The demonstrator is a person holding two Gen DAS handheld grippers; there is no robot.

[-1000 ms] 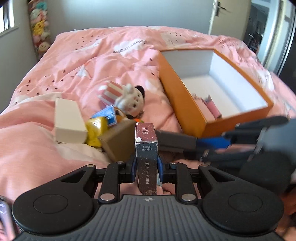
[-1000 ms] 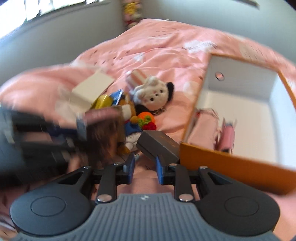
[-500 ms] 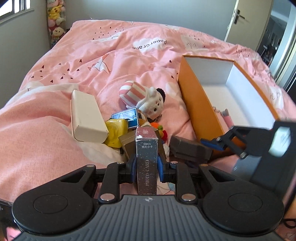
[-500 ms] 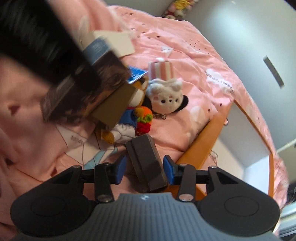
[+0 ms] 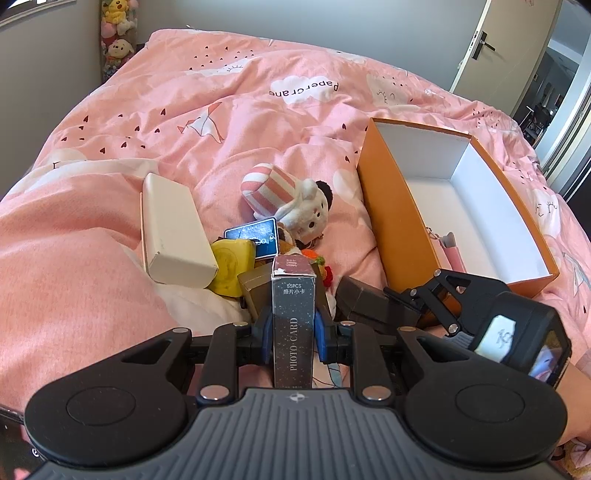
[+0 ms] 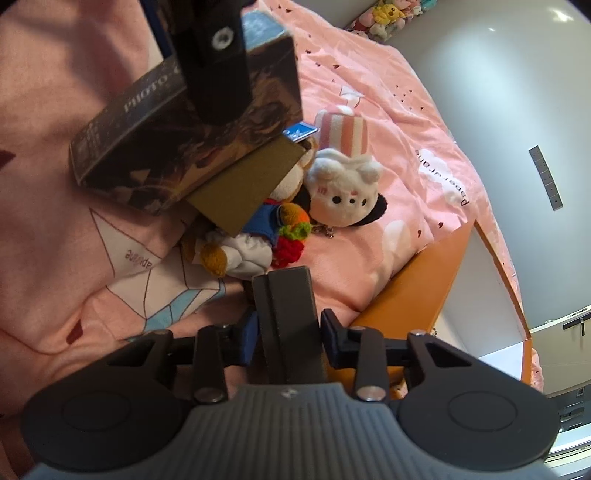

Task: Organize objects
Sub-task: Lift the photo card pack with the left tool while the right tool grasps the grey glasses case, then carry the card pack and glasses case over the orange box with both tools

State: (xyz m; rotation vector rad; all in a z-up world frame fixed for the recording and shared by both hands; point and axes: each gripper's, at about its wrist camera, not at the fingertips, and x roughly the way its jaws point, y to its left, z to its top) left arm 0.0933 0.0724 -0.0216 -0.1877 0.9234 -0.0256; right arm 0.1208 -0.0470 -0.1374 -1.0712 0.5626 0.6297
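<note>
Rolled and lowered since the earlier frame, the right gripper (image 6: pixel 288 332) now straddles the dark case (image 6: pixel 286 317); its jaws are closing, pads not yet pressing. The left gripper (image 5: pixel 294 332) stays clenched on the card box (image 5: pixel 294 332). Both items likely go next into the orange box (image 5: pixel 384 206) at 2 o'clock.

Open box (image 5: pixel 391 206) right of toy pile; plush (image 5: pixel 295 199) between; carton (image 5: pixel 170 229) at pile's left, all on bed (image 5: pixel 221 110).

A pink duvet (image 5: pixel 258 110) printed with clouds and paper cranes covers the bed. Plush toys (image 5: pixel 116 35) hang stacked in the far corner against a grey wall (image 5: pixel 48 55). A white door (image 5: pixel 491 48) stands ajar.
</note>
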